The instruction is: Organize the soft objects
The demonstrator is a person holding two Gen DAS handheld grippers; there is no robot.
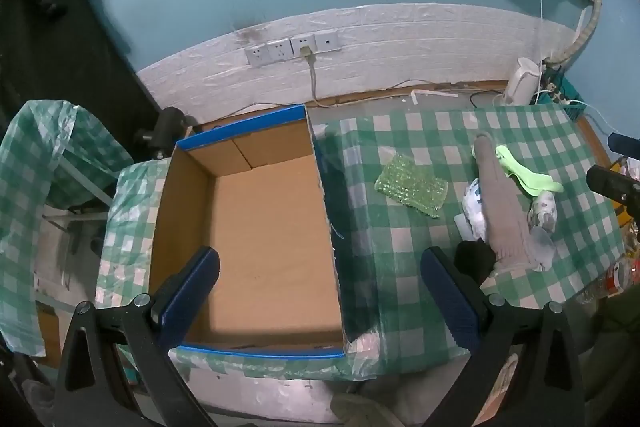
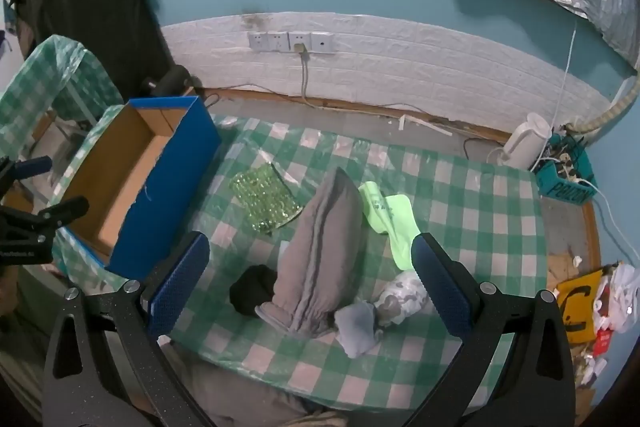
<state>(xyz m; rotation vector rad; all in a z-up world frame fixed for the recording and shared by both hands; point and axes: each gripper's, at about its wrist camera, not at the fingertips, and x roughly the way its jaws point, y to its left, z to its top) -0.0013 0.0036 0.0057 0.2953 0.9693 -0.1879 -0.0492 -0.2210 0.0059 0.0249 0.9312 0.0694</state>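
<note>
Biggest thing here is the checked tablecloth, then the blue cardboard box, which sits empty right under and ahead of the left gripper. Its jaws are spread wide with nothing between them.

The right gripper is also wide apart and holding nothing, hanging over the pile. The grey folded cloth lies dead centre between its jaws. The lime green sock is just inside the right jaw, the green bubble wrap ahead toward the left jaw. Smallest bits sit close in: a black sock, a patterned sock and a pale blue one.

Looks like the very start to me, nothing boxed yet. Next move probably wants the right gripper dropping onto the grey cloth and pinching it.
</note>
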